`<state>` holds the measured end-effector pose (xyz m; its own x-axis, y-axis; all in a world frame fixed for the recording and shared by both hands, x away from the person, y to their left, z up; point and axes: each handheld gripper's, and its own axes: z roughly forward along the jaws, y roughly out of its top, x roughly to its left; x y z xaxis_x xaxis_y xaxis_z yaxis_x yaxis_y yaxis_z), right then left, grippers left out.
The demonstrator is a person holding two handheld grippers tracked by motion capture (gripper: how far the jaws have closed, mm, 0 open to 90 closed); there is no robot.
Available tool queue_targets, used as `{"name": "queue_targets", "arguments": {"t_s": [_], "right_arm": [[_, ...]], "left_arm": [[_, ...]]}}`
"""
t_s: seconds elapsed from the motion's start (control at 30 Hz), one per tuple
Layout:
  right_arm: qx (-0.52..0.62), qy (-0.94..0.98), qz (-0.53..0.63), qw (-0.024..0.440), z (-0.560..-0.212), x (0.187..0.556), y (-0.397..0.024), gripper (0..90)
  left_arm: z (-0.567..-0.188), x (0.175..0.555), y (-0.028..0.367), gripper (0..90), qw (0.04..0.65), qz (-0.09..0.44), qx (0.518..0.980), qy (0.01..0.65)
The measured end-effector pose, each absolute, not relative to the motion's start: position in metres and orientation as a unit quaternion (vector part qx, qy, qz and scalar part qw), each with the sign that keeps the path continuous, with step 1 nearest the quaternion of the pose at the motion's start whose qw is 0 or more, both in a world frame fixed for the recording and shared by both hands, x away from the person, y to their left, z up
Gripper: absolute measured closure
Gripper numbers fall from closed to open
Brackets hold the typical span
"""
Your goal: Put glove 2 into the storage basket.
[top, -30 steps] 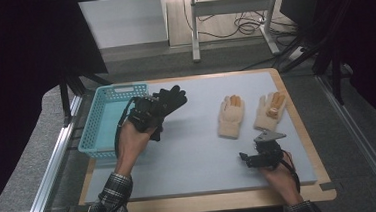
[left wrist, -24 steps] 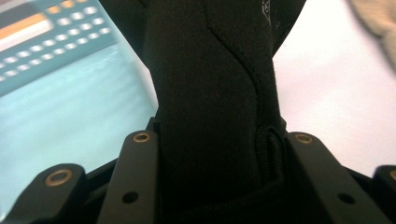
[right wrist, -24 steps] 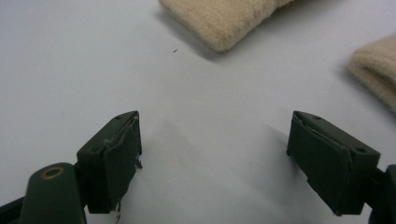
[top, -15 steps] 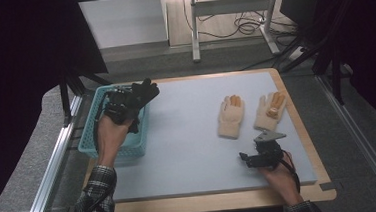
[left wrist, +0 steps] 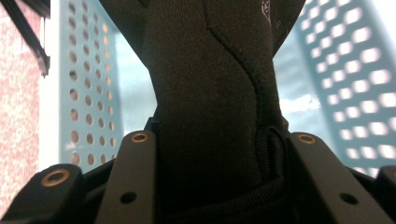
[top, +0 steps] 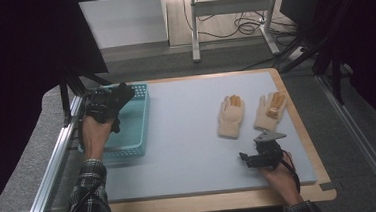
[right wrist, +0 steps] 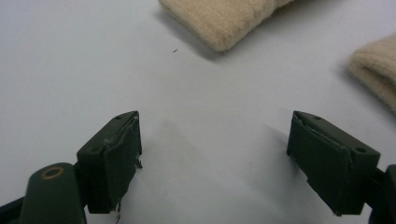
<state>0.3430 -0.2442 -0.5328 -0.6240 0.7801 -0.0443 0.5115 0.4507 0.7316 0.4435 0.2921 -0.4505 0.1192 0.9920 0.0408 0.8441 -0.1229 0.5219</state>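
The left gripper [top: 107,105], clenched on a black glove [left wrist: 210,93], hangs over the teal basket [top: 138,123] at the worktop's [top: 189,151] nine o'clock, not yet released, while two beige gloves [top: 231,117] wait at three o'clock beyond the wide-spread, empty right gripper [top: 252,159].

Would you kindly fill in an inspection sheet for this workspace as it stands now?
Surface: pale grey mat on a wooden table.
Job's things: black glove clamped in the left hand-held gripper, above the teal basket; two beige gloves, left one and right one, lie flat on the mat.
Clutter: nothing seen.
Grippers: left shut on the black glove; right hand-held gripper open, low over bare mat, near the beige gloves.
Cables: one trails from the right gripper; more on the floor behind.
Surroundings: white desk frame, dark curtains at the sides.
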Motion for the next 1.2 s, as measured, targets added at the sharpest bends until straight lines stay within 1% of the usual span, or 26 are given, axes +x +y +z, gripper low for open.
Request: {"name": "queue_targets", "arguments": {"t_s": [0.53, 0.67, 0.73, 0.83, 0.9, 0.97, 1.1, 1.2], "right_arm": [[0.389, 0.83, 0.351, 0.191, -0.533, 0.343, -0.244, 17.3], [0.389, 0.83, 0.351, 0.191, -0.533, 0.343, -0.244, 17.3], [0.388, 0.83, 0.351, 0.192, -0.533, 0.343, -0.244, 17.3], [0.388, 0.83, 0.351, 0.192, -0.533, 0.343, -0.244, 17.3], [0.388, 0.83, 0.351, 0.192, -0.533, 0.343, -0.244, 17.3], [0.388, 0.831, 0.351, 0.192, -0.533, 0.343, -0.244, 17.3], [0.388, 0.83, 0.351, 0.192, -0.533, 0.343, -0.244, 17.3], [0.388, 0.83, 0.351, 0.192, -0.533, 0.343, -0.244, 17.3]], "left_arm": [[-0.495, 0.467, 0.308, 59.1, 0.099, 0.182, 0.726, 0.656], [-0.501, 0.471, 0.31, 57.3, 0.08, 0.187, 0.729, 0.653], [-0.503, 0.472, 0.311, 54.9, 0.073, 0.188, 0.733, 0.65], [-0.506, 0.472, 0.31, 44.7, 0.062, 0.194, 0.741, 0.64], [-0.507, 0.472, 0.309, 35.7, 0.056, 0.197, 0.747, 0.632], [-0.506, 0.47, 0.309, 28.8, 0.061, 0.195, 0.753, 0.625], [-0.5, 0.466, 0.313, 19.5, 0.092, 0.178, 0.753, 0.626], [-0.492, 0.462, 0.317, 13.9, 0.128, 0.167, 0.747, 0.631]]}}
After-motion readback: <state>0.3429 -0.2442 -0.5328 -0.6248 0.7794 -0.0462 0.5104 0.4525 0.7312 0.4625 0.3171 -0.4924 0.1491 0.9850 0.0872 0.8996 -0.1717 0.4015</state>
